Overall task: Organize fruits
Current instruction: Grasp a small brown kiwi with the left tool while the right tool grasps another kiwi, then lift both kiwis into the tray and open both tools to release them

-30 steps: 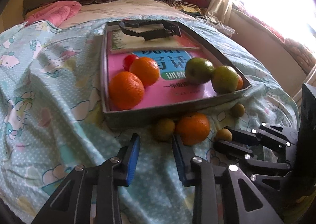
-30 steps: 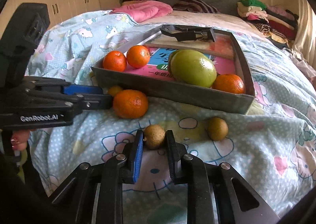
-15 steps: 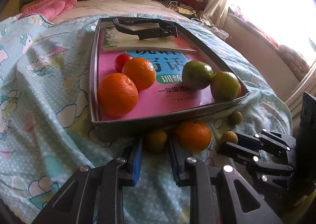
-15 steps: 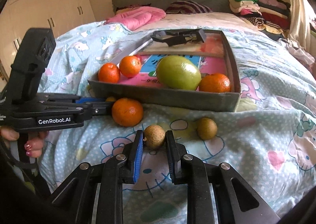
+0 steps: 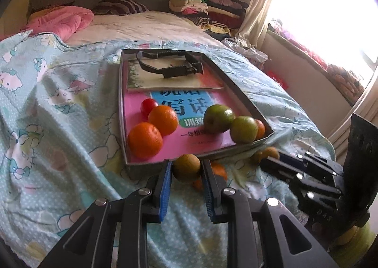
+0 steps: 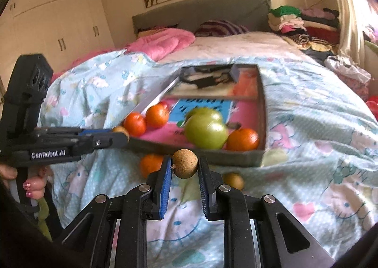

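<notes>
Left wrist view: we see our left gripper (image 5: 186,171) clamped on a small round brownish-green fruit (image 5: 186,167), held just at the near rim of the grey tray (image 5: 245,102). The tray is shallow and rectangular with thin upright walls, resting on a soft, rumpled cartoon-print quilt (image 5: 59,126). Inside it lie a glossy pink book (image 5: 196,140), two dimpled oranges (image 5: 145,140) at the near left, a small red fruit (image 5: 148,106) behind them, and two smooth green fruits (image 5: 218,118) at the near right; the middle of the book between the groups is bare. A black plastic tool (image 5: 170,64) lies across the far end.

In the right wrist view, our right gripper (image 6: 184,171) grips a rough tan round fruit (image 6: 184,163) clear above the quilt, just short of the tray's near wall. Below it, an orange (image 6: 150,164) and another small brown fruit (image 6: 234,180) sit on the quilt beside that wall. The left gripper reaches in from the left, its tips at the tray's near left corner. Blur softens the tray contents here.
</notes>
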Motion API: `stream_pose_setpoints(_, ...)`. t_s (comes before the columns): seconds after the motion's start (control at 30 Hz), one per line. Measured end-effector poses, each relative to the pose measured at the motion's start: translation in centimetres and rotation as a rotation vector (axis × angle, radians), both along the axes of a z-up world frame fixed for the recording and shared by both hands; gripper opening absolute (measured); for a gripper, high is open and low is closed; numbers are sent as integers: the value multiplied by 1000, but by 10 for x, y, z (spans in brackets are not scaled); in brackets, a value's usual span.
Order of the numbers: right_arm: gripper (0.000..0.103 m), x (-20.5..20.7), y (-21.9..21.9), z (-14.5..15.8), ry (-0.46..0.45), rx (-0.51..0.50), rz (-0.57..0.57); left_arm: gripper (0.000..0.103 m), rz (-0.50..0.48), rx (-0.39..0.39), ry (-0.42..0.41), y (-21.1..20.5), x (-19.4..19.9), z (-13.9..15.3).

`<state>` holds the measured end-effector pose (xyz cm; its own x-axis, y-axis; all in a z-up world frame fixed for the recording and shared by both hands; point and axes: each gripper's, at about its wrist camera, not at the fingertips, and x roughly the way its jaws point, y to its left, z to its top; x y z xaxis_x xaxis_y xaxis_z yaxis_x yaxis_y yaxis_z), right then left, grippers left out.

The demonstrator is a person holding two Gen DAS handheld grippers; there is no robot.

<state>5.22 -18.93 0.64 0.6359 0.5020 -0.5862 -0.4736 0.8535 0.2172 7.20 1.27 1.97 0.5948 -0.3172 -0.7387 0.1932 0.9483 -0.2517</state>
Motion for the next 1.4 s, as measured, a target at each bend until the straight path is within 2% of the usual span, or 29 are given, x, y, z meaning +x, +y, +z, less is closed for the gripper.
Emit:
stream_pose_setpoints(0.3,22,23,-13,4,-7,-44,-45,25,-16,1,5,-17,22,3)
stream_pose_setpoints(1.4,22,55,21,-10,14,-78,40,25,-8,80,33,-30,56,-15)
